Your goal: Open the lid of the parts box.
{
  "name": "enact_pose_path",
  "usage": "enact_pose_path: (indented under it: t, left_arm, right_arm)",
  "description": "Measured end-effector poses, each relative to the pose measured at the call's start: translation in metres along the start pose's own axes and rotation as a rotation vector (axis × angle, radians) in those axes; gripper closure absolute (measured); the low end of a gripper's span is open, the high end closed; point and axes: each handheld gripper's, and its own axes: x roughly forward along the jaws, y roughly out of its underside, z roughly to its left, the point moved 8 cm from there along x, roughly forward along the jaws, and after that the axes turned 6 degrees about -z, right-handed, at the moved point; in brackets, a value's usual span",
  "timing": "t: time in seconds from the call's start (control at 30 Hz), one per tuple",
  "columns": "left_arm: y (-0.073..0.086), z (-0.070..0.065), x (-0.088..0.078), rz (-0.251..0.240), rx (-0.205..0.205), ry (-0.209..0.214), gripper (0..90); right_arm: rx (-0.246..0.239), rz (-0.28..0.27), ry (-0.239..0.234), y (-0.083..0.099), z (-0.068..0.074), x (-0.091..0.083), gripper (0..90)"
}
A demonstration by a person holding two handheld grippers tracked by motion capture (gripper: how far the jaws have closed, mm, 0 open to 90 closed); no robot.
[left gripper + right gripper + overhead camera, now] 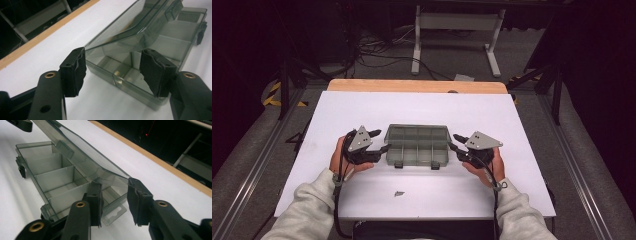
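A smoky clear compartment box (417, 145) lies in the middle of the white board, its lid (130, 27) tilted up off the empty compartments. My left gripper (381, 140) is at the box's left end. In the left gripper view its jaws (115, 71) stand open around the box's near corner, just under the raised lid. My right gripper (453, 142) is at the right end. In the right gripper view the lid's corner (115, 178) sits between the pads (96, 200) and touches both, so this gripper (117, 201) is shut on it.
The white board (362, 110) covers the table, with a wooden strip (412, 86) along the far edge. A small dark scrap (399, 193) lies near the front edge. Two dark latches (398, 164) hang on the box's front side.
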Motion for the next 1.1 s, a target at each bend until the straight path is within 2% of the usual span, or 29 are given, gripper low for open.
enact_pose_path:
  t: [0.1,0.17,0.33,0.43,0.47,0.53,0.63,0.9,1.1]
  left_arm:
    - [-0.003,0.003,0.004,-0.004,0.013,-0.014,41.9]
    - [-0.004,0.005,0.009,-0.006,0.005,-0.019,39.9]
    - [-0.006,0.009,0.014,-0.011,0.008,-0.031,43.7]
    - [-0.008,0.010,0.015,-0.016,0.033,-0.032,52.2]
    - [-0.009,0.010,0.016,-0.019,0.042,-0.035,60.6]
    - [-0.011,0.011,0.016,-0.023,0.054,-0.044,63.1]
    - [-0.015,0.015,0.015,-0.037,0.040,-0.049,67.8]
    - [-0.019,0.021,0.014,-0.042,0.020,-0.056,71.6]
    - [-0.027,0.024,0.010,-0.078,0.003,-0.055,74.2]
  right_arm:
    - [-0.009,-0.021,0.007,-0.005,-0.002,0.002,67.2]
    - [-0.004,-0.032,0.013,-0.008,-0.003,0.004,67.2]
    - [-0.007,-0.054,0.023,-0.013,-0.006,0.007,70.5]
    - [-0.009,-0.068,0.024,-0.016,-0.007,0.008,73.5]
    - [-0.010,-0.076,0.035,-0.018,-0.008,0.009,74.4]
    - [0.003,-0.083,0.045,-0.020,-0.010,0.011,75.1]
    - [0.022,-0.087,0.048,-0.021,-0.013,0.015,75.5]
    - [0.020,-0.090,0.059,-0.025,-0.013,0.015,77.0]
    - [0.030,-0.100,0.072,-0.029,-0.016,0.016,78.0]
